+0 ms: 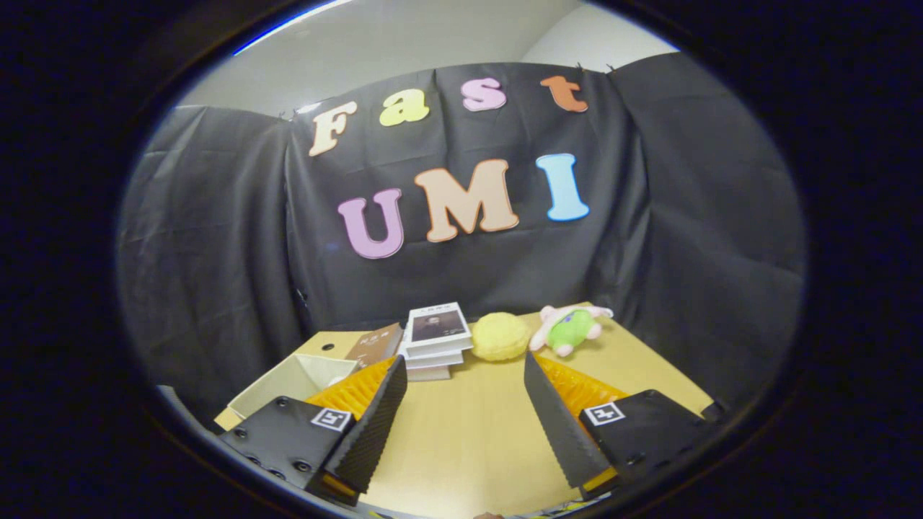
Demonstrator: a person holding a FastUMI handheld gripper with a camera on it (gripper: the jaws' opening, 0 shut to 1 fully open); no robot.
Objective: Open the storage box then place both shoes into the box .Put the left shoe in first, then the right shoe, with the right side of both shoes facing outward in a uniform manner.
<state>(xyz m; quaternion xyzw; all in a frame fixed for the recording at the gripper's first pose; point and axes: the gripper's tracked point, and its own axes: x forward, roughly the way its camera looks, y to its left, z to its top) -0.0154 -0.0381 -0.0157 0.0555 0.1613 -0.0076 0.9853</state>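
The gripper (465,404) stands wide, nothing between its fingers but bare table (461,447). It points level across the tabletop toward the back wall.

The box (299,382), a pale tray-like thing with its inside showing, sits at about ten o'clock from the fingers, just outside the left finger and partly hidden by it. From here I cannot tell whether it has a lid, or where such a lid lies. I can make out no shoe inside it, though much of it is hidden.

Dead ahead at twelve, beyond the fingertips, is a stack of books (436,339), with one more book (375,344) leaning at eleven. A yellow ball (500,336) sits just right of the stack, and a plush toy (570,328) lies at one o'clock.

The turning relation, as I judge it: the box lies left of the tool's axis and close in, so reaching it calls for a swing to the left, not a push forward.
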